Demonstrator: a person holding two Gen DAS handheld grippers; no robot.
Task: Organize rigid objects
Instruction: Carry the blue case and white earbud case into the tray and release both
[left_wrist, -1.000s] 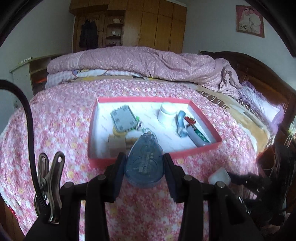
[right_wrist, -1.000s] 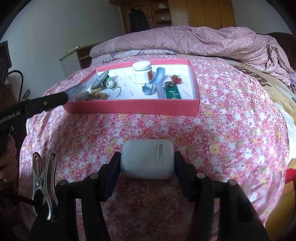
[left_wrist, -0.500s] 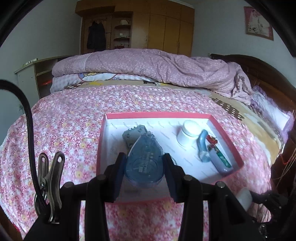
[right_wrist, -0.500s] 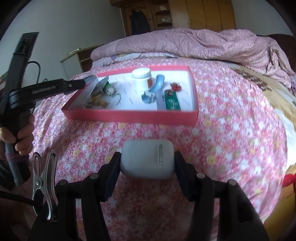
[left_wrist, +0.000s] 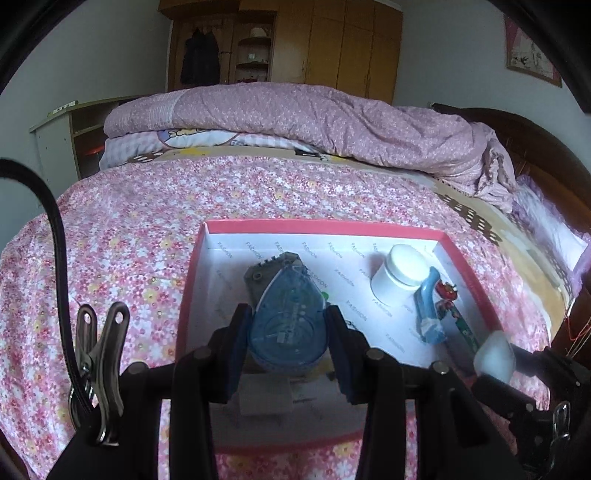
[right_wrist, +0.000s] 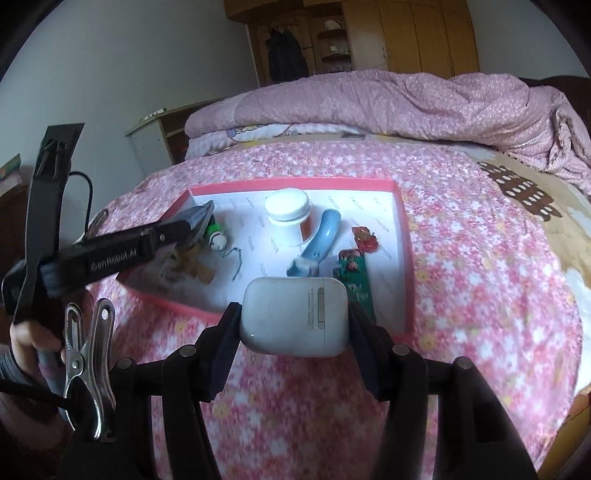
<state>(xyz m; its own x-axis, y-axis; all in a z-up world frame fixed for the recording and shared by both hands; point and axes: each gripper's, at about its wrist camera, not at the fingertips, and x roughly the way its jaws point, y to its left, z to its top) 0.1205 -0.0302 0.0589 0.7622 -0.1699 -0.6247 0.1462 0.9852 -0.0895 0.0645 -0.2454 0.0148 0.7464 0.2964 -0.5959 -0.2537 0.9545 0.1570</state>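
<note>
I've got the left hand-held gripper (left_wrist: 290, 334) clamped on the blue tape dispenser (left_wrist: 288, 325), now over the red box (left_wrist: 466, 254) (a second ago it hung short of the near wall). The right hand-held gripper (right_wrist: 293, 317) grips the white earbud case (right_wrist: 293, 317), now at the box's near edge. I'd lower each into bare floor, clear of the white jar (right_wrist: 288, 214), before releasing.
</note>
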